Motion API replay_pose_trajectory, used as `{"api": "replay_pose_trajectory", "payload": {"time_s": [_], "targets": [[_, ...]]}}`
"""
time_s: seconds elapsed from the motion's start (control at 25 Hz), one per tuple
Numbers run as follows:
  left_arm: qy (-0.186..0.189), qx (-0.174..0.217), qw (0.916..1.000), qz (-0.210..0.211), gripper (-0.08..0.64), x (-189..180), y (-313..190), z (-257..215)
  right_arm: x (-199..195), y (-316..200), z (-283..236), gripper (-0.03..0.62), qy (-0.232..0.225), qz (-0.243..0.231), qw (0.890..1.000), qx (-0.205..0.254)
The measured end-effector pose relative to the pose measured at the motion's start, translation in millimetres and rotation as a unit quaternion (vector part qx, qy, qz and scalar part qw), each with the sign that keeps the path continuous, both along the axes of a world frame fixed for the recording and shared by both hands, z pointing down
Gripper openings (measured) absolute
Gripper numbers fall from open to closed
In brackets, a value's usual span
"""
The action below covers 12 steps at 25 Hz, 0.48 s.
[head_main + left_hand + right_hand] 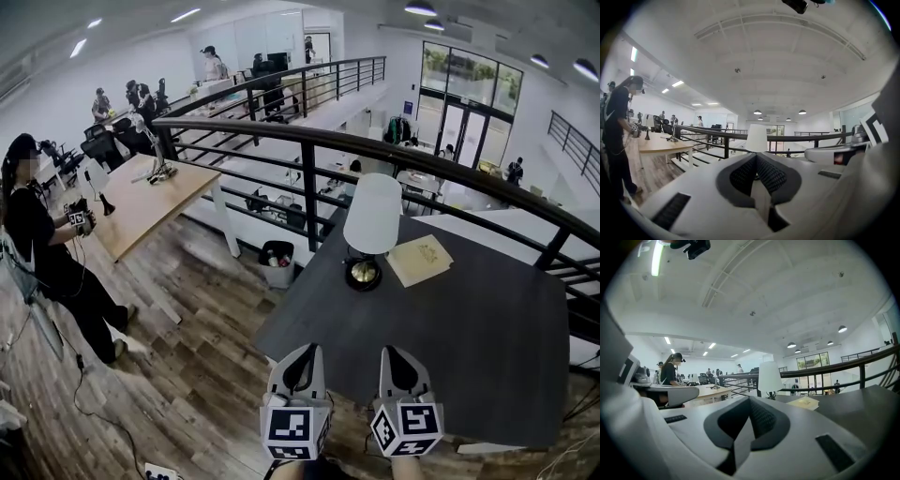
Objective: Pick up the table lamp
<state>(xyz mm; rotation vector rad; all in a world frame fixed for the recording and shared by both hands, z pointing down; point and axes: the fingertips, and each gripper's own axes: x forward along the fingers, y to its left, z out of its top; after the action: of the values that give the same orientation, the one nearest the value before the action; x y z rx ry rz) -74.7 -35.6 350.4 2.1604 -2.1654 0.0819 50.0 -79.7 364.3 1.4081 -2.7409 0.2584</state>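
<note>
Though left gripper view hides it — booklet [419,259] lies beside table lamp [371,216].

A wood-plank floor [187,375] runs under a dark grey table [487,347] that stands just beside a curved black railing [309,141] at a mezzanine's edge; to the left stands a light wooden table [141,211] with black office chairs [98,145] behind it. White walls [56,84] meet a white ceiling [750,56] with round lamps [419,8] and strip lights [185,15]; tall dark-framed windows [469,89] fill the far wall on the right.
</note>
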Motion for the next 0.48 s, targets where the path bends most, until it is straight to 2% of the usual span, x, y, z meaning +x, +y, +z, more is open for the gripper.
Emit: {"api": "replay_pose_trajectory", "payload": {"time_s": [0.16,0.48], "targets": [[-0.007,-0.004,0.9999,-0.009,0.011,-7,-11,2,-2,-14,3,0.002,-0.004,-0.001,1.0,0.0],[0.004,-0.008,0.9999,-0.01,0.011,-17,-37,5,-10,-40,7,0.002,0.003,0.001,1.0,-0.003]]}}
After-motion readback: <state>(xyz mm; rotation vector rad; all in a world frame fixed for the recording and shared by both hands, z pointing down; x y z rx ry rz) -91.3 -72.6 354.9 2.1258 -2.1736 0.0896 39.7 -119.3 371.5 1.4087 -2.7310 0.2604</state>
